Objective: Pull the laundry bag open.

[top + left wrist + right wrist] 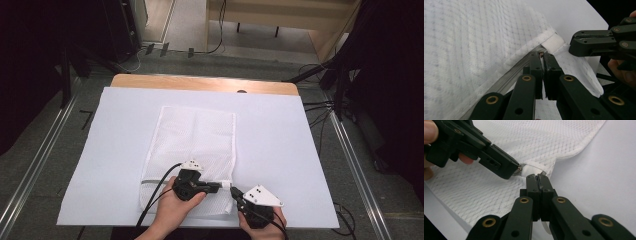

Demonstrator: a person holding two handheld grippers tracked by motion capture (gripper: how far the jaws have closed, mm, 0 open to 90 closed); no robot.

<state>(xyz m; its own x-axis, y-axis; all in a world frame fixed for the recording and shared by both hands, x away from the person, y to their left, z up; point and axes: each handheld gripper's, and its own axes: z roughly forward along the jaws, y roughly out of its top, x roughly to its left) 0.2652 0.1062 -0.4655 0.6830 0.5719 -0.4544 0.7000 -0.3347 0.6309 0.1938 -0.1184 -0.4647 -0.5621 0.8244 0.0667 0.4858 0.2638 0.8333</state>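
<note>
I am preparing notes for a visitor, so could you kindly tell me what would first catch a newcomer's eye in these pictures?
A white mesh laundry bag with a zipper lies flat on the white sheet covering the wooden table, near the person's edge. Both black grippers meet at the bag's near right corner: the left gripper has its jaws closed on the small metal zipper pull, while the right gripper pinches the white fabric tab beside it.

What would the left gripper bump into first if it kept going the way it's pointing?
Probably the right gripper, which sits just past the left gripper at the mesh bag's zipper end, though depth is unclear.
</note>
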